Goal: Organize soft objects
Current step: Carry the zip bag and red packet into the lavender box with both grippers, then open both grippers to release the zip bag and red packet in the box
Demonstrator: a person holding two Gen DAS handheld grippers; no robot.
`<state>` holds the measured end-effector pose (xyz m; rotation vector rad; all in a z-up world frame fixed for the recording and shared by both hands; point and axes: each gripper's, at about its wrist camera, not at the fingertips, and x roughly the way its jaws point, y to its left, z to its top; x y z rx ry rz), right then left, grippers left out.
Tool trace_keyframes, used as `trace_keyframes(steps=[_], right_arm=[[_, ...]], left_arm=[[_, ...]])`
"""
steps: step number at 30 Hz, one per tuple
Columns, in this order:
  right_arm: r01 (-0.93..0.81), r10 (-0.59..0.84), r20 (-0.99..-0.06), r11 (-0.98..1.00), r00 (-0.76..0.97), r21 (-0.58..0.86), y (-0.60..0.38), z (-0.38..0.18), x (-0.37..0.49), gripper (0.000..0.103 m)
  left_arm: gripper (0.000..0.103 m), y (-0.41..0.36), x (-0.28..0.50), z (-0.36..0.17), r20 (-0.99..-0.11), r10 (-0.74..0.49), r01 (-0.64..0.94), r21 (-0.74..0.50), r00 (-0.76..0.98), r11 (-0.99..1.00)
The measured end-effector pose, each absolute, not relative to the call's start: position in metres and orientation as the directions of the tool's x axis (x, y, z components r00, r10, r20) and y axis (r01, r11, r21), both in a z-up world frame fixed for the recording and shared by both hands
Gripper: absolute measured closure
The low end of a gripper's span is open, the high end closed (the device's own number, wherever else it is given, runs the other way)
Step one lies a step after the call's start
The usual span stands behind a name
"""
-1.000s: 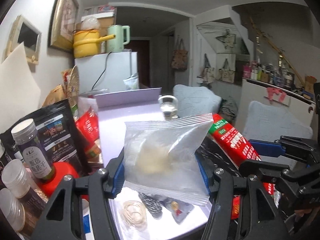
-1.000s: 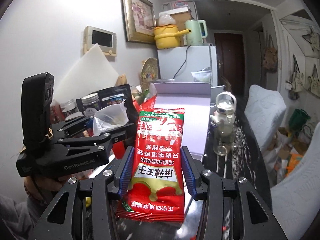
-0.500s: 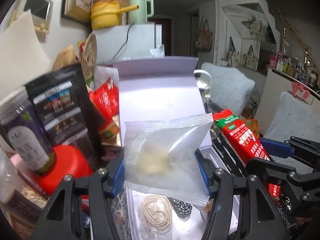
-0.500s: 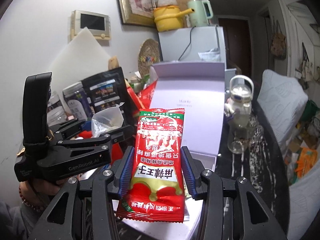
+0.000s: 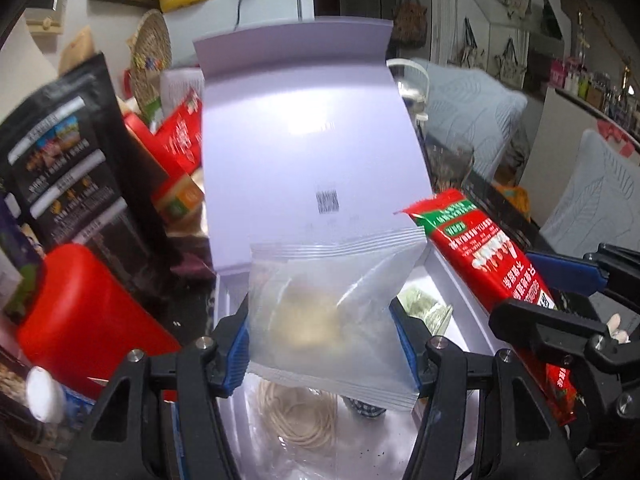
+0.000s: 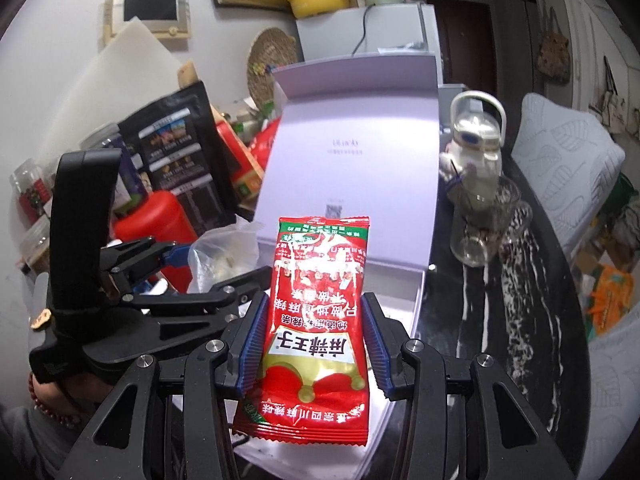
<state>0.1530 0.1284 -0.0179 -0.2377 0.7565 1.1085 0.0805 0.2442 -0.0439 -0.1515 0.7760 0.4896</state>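
My left gripper (image 5: 324, 336) is shut on a clear plastic bag (image 5: 332, 312) with a pale lump inside, held just above the open white box (image 5: 452, 280). My right gripper (image 6: 314, 344) is shut on a red snack packet (image 6: 318, 304), also over the box (image 6: 404, 292). The packet shows at the right of the left wrist view (image 5: 484, 256); the clear bag (image 6: 224, 256) and left gripper (image 6: 192, 280) show at the left of the right wrist view. Inside the box lie a coil of pale bands (image 5: 300, 416) and other small packets (image 5: 424, 304).
The box's upright lid (image 5: 312, 140) stands behind. To the left are a red container (image 5: 80, 312), a black pouch (image 5: 68, 160) and red packs (image 5: 180, 136). A bottle and glass (image 6: 480, 208) stand right of the box on the dark marbled table (image 6: 520, 280).
Both grippers have moved forward and down toward the open box, still holding their packets. The box lid looms larger and the box interior sits directly below.
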Motion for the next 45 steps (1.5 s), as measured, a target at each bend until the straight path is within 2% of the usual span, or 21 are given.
trace_keyframes(steps=[22,34,45], right_arm=[[-0.845,0.607,-0.762,0.511,0.226,0.156,0.145,-0.068,0.173,0.058],[-0.83,0.553,-0.807,0.535,0.206,0.155,0.154,-0.092,0.181,0.057],[-0.817,0.539,-0.817,0.554,0.204,0.161,0.152,-0.091,0.179,0.055]], left_arm=[[0.044,0.25,0.111,-0.103,-0.855,0.34,-0.496,0.115,0.392,0.861],[0.044,0.253,0.113,-0.111,-0.876,0.314,-0.484,0.108,0.366,0.868],[0.043,0.25,0.116,-0.106,-0.87,0.342,-0.491,0.137,0.356,0.86]])
